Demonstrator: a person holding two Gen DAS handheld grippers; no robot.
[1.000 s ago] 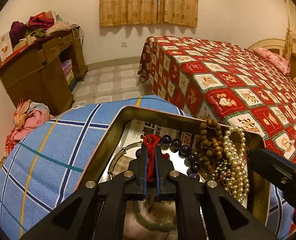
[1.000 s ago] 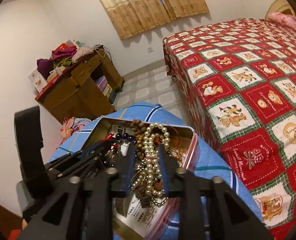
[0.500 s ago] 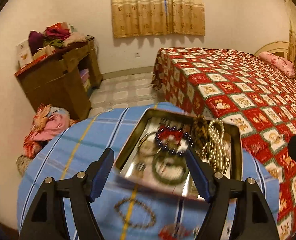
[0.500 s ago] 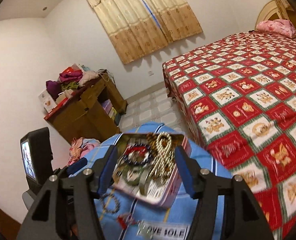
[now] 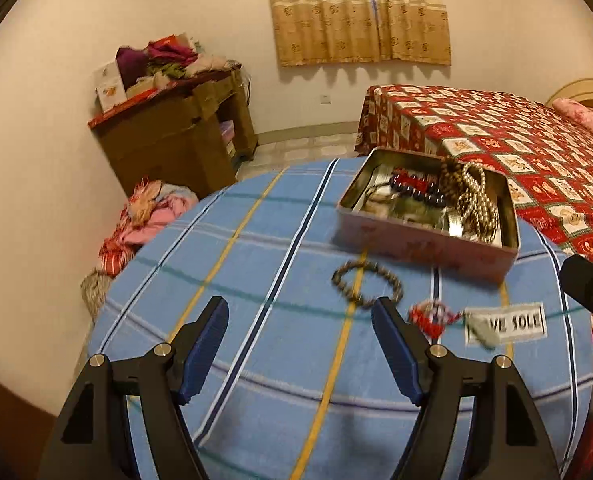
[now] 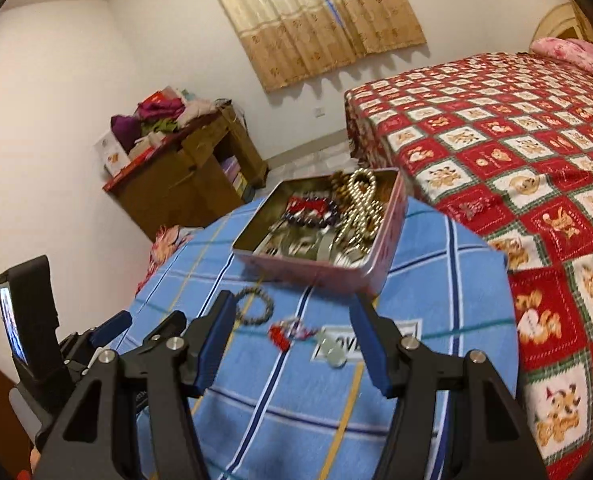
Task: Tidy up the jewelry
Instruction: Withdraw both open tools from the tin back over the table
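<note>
An open metal tin (image 5: 424,240) (image 6: 320,270) on the round table with a blue checked cloth (image 5: 256,280) holds pearl strands, brown beads, a dark bead bracelet and a red piece. On the cloth in front of it lie a brown bead bracelet (image 5: 366,284) (image 6: 254,306), a red knotted charm (image 5: 428,318) (image 6: 286,332) and a pale pendant (image 5: 482,334) (image 6: 332,354). My left gripper (image 5: 300,344) is open and empty, above the cloth near the bracelet. My right gripper (image 6: 292,336) is open and empty, above the charm.
A bed with a red patterned cover (image 5: 516,148) (image 6: 516,128) stands to the right of the table. A wooden desk piled with clothes (image 5: 176,132) stands against the far wall. A heap of cloth (image 5: 144,216) lies on the floor. A white label (image 5: 508,322) lies on the cloth.
Both grippers opened, let go of the jewelry in the tin, and pulled back and up. The red piece and pearls now lie in the tin.
</note>
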